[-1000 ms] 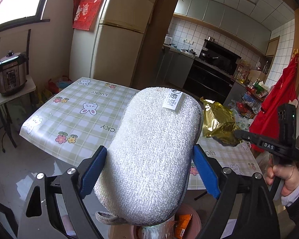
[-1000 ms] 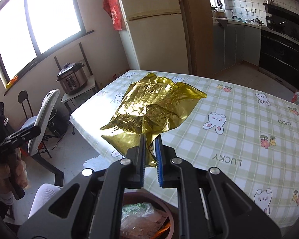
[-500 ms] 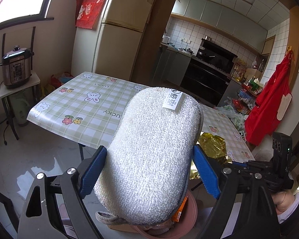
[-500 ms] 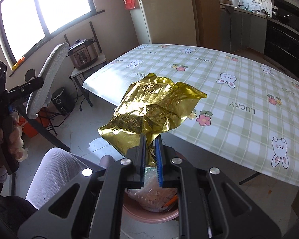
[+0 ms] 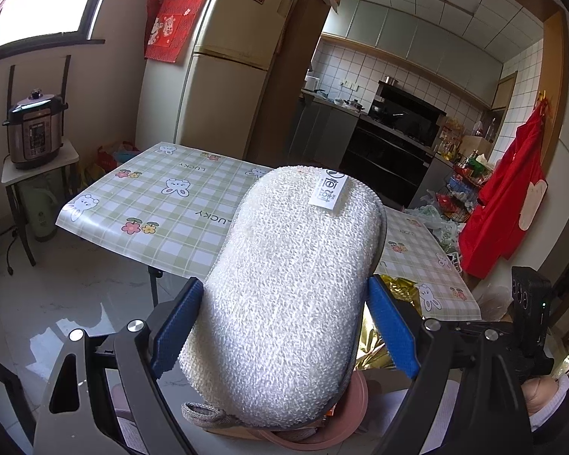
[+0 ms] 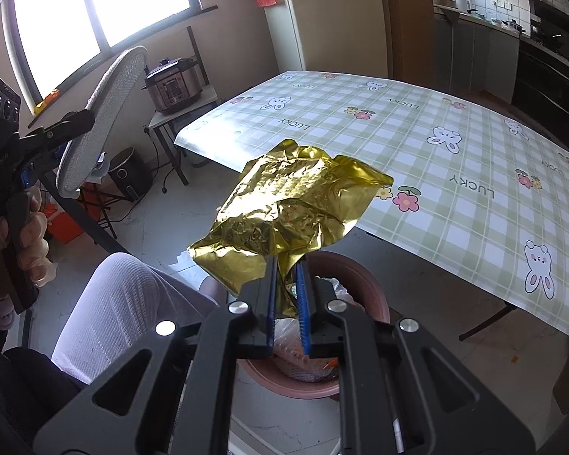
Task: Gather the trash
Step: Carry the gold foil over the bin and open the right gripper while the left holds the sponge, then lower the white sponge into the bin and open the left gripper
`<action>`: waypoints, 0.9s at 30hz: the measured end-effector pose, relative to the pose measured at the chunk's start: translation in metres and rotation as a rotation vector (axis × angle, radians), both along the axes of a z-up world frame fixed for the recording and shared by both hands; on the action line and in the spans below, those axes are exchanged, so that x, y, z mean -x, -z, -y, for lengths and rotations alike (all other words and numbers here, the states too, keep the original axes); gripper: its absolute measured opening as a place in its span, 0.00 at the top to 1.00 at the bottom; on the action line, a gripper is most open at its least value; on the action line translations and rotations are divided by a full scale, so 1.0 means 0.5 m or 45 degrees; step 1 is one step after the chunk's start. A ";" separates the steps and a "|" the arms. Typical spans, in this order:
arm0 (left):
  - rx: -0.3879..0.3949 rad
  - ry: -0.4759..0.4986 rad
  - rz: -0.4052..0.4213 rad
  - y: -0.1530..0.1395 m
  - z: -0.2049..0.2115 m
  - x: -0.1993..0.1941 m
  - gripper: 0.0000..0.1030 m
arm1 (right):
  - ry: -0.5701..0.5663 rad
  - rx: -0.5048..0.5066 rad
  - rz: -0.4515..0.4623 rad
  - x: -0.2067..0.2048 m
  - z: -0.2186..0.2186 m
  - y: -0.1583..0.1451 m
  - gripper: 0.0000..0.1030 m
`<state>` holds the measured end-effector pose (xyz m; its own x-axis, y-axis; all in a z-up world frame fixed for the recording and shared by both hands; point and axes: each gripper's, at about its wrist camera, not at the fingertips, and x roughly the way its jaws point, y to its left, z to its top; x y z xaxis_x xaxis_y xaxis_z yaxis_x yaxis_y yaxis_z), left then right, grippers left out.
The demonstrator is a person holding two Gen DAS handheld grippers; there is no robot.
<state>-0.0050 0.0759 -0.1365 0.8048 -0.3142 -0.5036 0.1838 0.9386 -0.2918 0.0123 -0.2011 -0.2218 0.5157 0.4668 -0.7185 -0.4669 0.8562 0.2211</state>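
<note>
Over pink bin (image 6: 364, 276): crumpled shiny gold foil (image 6: 296, 204).

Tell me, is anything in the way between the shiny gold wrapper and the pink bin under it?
Nothing visible blocks it. The gold wrapper, pinched in the right gripper, hangs above the open pink bin, which already holds some trash.
</note>
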 end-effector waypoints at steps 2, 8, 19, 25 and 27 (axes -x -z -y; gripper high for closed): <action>0.004 0.003 0.002 0.001 0.000 0.003 0.18 | -0.008 0.002 -0.019 0.000 -0.004 0.010 0.87; 0.002 0.005 -0.010 0.008 0.001 -0.001 0.18 | -0.027 0.021 -0.072 -0.009 -0.013 0.041 0.83; 0.009 0.025 -0.039 0.027 0.009 -0.013 0.18 | 0.071 0.038 0.051 -0.024 0.005 -0.008 0.09; 0.004 0.052 -0.059 0.034 0.021 -0.014 0.18 | 0.175 0.002 0.168 -0.039 0.034 -0.088 0.06; -0.008 0.067 -0.065 0.037 0.030 -0.015 0.18 | 0.211 0.002 0.216 -0.038 0.043 -0.113 0.06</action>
<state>0.0026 0.0609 -0.1550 0.7604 -0.3523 -0.5456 0.2184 0.9299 -0.2960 0.0313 -0.2226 -0.1651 0.6986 0.3646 -0.6156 -0.3505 0.9245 0.1498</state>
